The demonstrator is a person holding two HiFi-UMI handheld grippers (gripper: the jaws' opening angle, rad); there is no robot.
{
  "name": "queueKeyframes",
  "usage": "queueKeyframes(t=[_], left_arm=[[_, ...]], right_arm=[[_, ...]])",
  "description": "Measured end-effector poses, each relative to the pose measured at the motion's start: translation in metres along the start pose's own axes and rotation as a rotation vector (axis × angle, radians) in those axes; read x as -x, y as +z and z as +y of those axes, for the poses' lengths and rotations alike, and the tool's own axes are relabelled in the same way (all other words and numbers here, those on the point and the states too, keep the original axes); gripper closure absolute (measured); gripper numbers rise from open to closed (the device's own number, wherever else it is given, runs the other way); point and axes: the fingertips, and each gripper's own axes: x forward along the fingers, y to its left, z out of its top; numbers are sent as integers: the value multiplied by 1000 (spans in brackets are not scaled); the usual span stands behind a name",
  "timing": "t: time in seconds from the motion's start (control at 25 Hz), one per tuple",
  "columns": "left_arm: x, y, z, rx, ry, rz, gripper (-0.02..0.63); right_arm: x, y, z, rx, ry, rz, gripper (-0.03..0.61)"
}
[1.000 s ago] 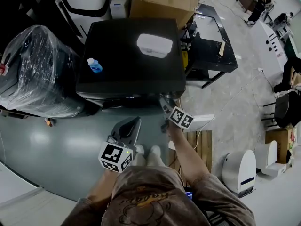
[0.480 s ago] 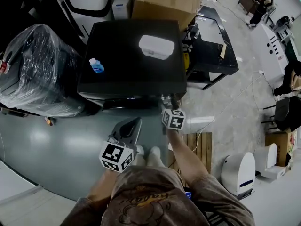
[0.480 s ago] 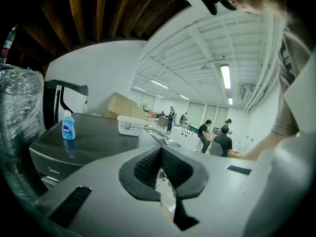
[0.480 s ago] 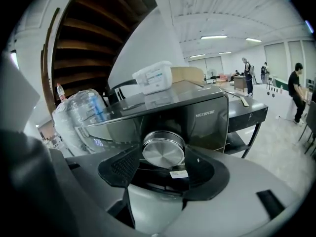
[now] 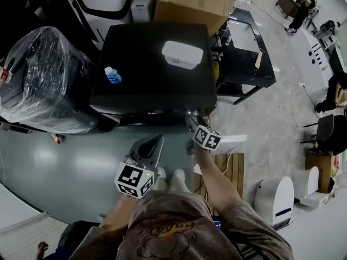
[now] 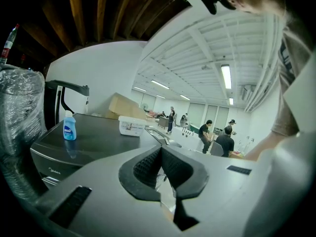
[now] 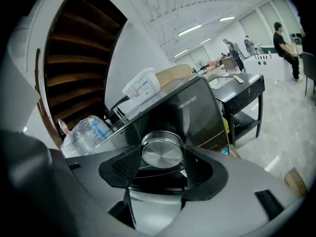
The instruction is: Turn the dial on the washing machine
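Observation:
The black washing machine (image 5: 152,64) stands in front of me in the head view. Its round silver dial (image 7: 162,152) shows only in the right gripper view, on the front panel. My right gripper (image 5: 191,118) reaches under the machine's front edge. Its jaws have just been closing with the dial between them, and both pads now sit against the dial's sides. My left gripper (image 5: 154,141) hangs lower and to the left, away from the machine. It is shut, its pads (image 6: 148,164) meeting with nothing between them.
A small blue bottle (image 5: 112,75) and a white lidded box (image 5: 182,53) rest on the machine's top. A plastic-wrapped bundle (image 5: 40,80) stands to the left, a cardboard box (image 5: 192,1) behind, a black table (image 5: 246,47) to the right. A wooden pallet (image 5: 233,167) lies by my right arm.
The right gripper's marker cube has rolled about its own axis while staying at the machine's front. The left gripper has kept still. A hand has appeared at the bottom left edge.

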Motion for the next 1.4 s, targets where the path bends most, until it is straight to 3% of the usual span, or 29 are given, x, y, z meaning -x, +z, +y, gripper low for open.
queueKeyframes(t=[0.16,0.32,0.56,0.88,1.08,1.4], left_arm=[[-1,-3,0,2,-3,3,621],[-1,-3,1,2,-4,8,621],[-2,2,1,0,-16,1,621],[-6,34,-3,-6,-59,-48,621],[-2,51,-10,-2,-102,-74,621],[6,51,-19,1,-143,-70,621]], right_arm=[[1,4,0,-91,30,-40,314],[4,5,-1,-113,29,-65,313],[22,17,8,-5,23,-54,310],[81,87,64,92,122,-166,310],[137,117,103,208,165,-230,311],[211,104,146,378,203,-230,311]])
